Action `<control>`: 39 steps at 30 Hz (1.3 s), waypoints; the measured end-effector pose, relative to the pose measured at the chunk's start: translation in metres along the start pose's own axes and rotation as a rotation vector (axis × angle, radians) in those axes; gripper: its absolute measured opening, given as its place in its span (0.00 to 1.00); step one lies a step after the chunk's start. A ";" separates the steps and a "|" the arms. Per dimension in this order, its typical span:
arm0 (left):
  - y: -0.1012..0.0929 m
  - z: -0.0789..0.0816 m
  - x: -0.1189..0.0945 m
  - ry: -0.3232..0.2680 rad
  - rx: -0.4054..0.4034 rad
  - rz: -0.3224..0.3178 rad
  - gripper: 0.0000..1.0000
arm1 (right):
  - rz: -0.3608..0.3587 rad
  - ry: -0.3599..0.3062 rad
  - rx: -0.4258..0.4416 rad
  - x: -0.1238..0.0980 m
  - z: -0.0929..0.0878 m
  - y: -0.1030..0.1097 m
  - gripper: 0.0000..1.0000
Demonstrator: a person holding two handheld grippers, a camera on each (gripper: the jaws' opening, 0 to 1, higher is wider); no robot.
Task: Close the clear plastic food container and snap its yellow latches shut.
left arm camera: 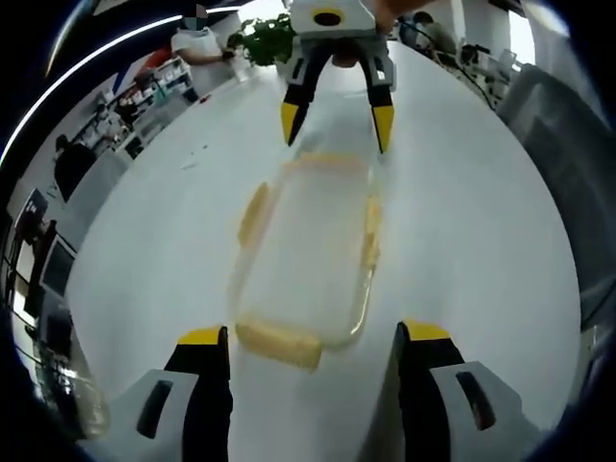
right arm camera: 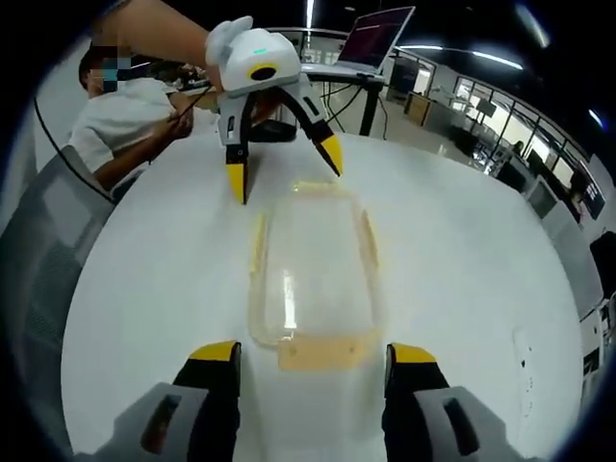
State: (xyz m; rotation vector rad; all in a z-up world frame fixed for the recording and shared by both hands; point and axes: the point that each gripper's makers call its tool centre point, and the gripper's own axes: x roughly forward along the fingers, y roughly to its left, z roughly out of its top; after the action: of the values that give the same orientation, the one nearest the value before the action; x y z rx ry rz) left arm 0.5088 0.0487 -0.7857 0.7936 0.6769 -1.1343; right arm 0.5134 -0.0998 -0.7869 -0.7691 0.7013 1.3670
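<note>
One container (left arm camera: 306, 262); four yellow latches (left arm camera: 280, 345); two tools (left arm camera: 313, 348) (right arm camera: 313, 364) open.

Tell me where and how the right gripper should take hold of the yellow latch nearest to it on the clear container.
Take the yellow end latch across its flat flap, coming in low from the container's short end, where the open right gripper already straddles it. The latch is splayed outward on the white table, so its free edge faces that gripper. Probably press it up against the wall rather than pinch.

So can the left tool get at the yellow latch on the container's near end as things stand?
Probably yes: the left tool is open, the near-end latch lies just ahead between its jaws, and bare table surrounds the clear container.
</note>
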 end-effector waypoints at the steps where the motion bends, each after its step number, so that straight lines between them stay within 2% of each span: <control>1: 0.001 0.000 0.000 0.004 0.005 -0.002 0.69 | 0.008 0.011 0.000 0.002 -0.001 0.001 0.60; 7: 0.003 0.001 0.001 0.023 0.045 -0.021 0.65 | 0.022 0.047 0.007 0.005 -0.005 0.001 0.60; 13: 0.015 0.001 0.001 0.042 0.066 -0.019 0.63 | 0.040 0.079 0.010 0.009 -0.013 0.002 0.61; 20: 0.017 -0.005 0.003 0.076 0.105 -0.062 0.58 | 0.053 0.094 -0.003 0.011 -0.014 0.002 0.61; 28: 0.020 -0.009 0.004 0.087 0.109 -0.112 0.52 | 0.060 0.093 -0.002 0.015 -0.010 -0.003 0.61; 32: 0.022 -0.010 0.005 0.088 0.098 -0.128 0.54 | 0.083 0.093 -0.008 0.016 -0.010 0.000 0.54; 39: 0.017 -0.010 0.006 0.090 0.090 -0.169 0.51 | 0.082 0.093 -0.002 0.016 -0.009 0.000 0.53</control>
State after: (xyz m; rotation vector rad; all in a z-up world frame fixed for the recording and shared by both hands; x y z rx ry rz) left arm 0.5264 0.0579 -0.7928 0.8804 0.7833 -1.2951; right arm 0.5145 -0.0982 -0.8050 -0.8177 0.8121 1.4130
